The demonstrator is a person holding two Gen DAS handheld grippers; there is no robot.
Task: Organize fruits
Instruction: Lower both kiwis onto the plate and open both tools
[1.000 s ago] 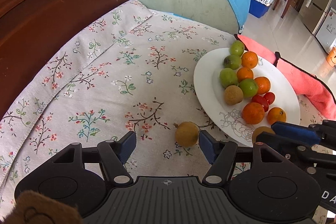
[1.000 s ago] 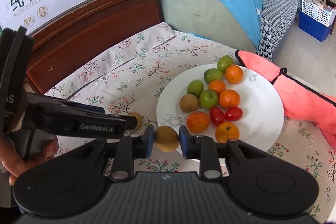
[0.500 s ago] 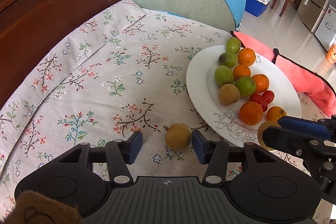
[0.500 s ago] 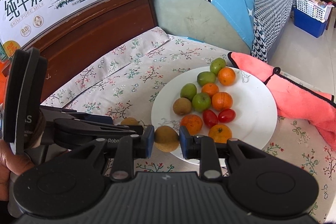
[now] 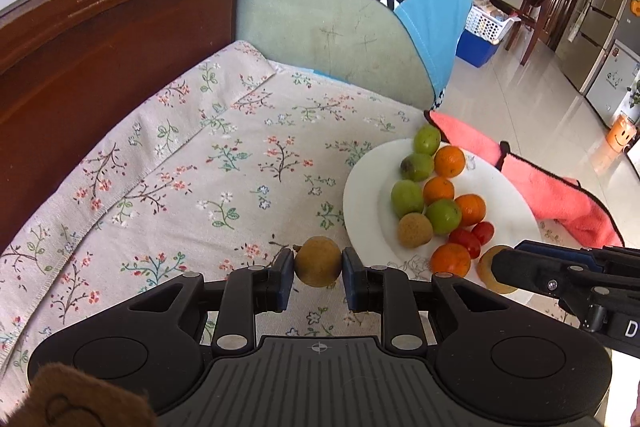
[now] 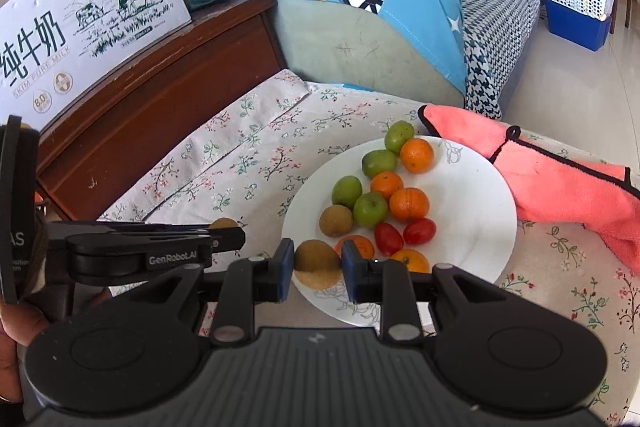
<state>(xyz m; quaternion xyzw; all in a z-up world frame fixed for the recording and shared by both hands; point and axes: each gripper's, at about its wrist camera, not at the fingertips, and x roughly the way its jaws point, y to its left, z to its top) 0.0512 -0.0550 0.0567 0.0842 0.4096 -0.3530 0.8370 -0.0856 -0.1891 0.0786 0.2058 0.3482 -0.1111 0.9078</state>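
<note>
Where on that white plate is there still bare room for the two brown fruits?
The plate's right half, between the orange row and the pink cloth, is bare. Its left side is crowded with green fruits, a brown one and tomatoes.

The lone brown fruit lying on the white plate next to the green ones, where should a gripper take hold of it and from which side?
Grip the brown fruit across its round middle, coming from above or its open plate-edge side. A green fruit touches its other side, and another green one sits just behind on the white plate, leaving no finger room there.
</note>
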